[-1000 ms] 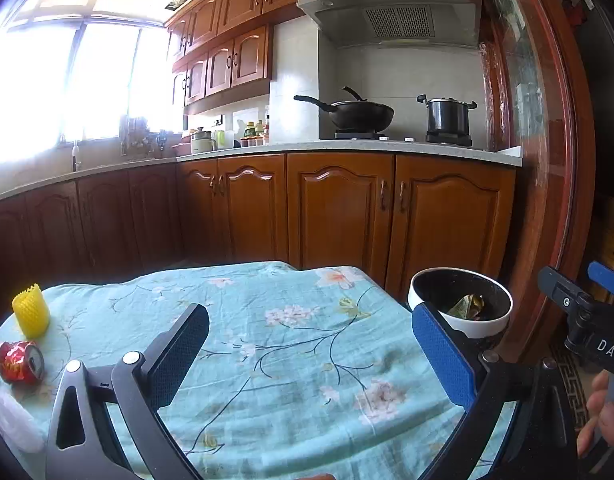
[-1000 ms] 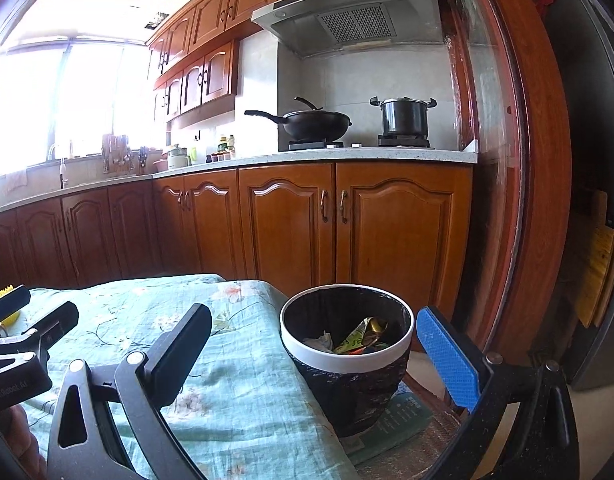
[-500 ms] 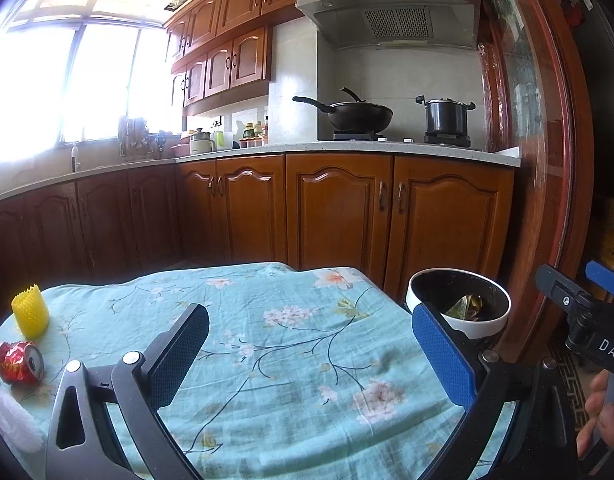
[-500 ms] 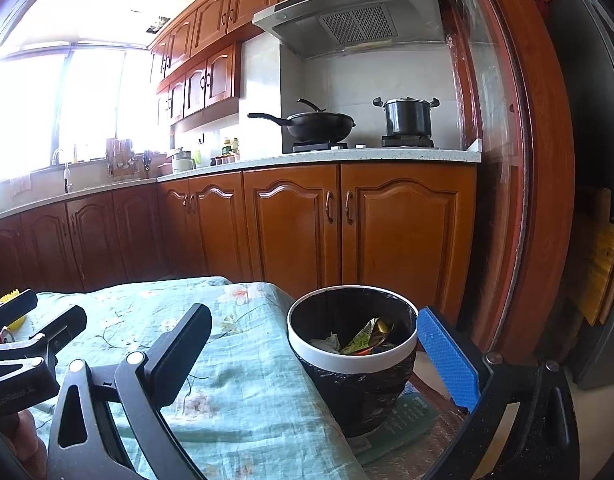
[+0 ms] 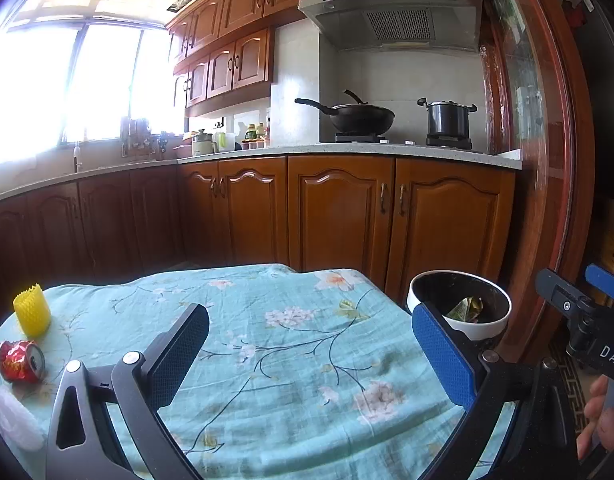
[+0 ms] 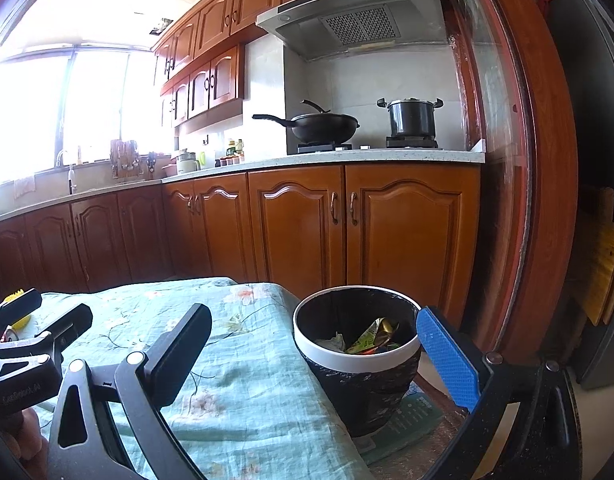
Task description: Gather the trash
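- Trash at far left of the floral tablecloth [image 5: 291,360]: crushed red can [image 5: 21,361], with yellow foam sleeve [image 5: 32,311] just behind.
- Left gripper [image 5: 307,360] spread wide, empty, above the cloth.
- Right gripper [image 6: 311,364] likewise wide, empty; letters "DAS" legible on its body, left view only.
- White-rimmed bin [image 6: 357,354] beside the table's right edge, wrappers inside.
- Wooden kitchen cabinets [image 6: 299,220] behind.

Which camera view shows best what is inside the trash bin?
The right wrist view. The trash bin stands near and large there, and the wrappers inside show clearly. In the left wrist view the bin is smaller, the left claw partly covers its rim, and only one greenish wrapper shows.
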`<act>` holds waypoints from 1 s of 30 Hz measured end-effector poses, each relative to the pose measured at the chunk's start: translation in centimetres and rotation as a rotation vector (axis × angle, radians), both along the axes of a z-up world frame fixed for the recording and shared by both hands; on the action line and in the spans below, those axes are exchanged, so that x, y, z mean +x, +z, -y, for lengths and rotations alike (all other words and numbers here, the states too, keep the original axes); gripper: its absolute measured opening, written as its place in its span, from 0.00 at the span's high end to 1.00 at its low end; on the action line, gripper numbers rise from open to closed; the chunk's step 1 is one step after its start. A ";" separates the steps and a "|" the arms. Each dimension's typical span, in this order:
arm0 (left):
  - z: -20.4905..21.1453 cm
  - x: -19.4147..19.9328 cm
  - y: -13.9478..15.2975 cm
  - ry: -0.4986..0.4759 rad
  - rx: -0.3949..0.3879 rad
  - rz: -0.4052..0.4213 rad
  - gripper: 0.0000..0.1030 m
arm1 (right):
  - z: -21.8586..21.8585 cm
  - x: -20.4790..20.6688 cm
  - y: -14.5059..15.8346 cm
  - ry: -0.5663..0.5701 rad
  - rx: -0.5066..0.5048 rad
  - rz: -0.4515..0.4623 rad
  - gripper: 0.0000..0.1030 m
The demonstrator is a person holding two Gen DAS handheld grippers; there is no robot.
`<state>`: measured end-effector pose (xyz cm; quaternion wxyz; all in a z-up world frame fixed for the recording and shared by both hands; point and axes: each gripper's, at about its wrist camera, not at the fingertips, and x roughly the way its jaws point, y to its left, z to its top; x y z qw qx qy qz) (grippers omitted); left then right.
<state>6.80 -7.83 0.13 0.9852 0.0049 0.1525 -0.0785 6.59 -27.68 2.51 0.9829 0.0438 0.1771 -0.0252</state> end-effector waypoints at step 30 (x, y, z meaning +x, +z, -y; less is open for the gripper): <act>-0.4 0.5 -0.1 -0.018 0.003 -0.004 0.01 | -0.2 -0.4 0.4 0.005 0.012 0.017 0.00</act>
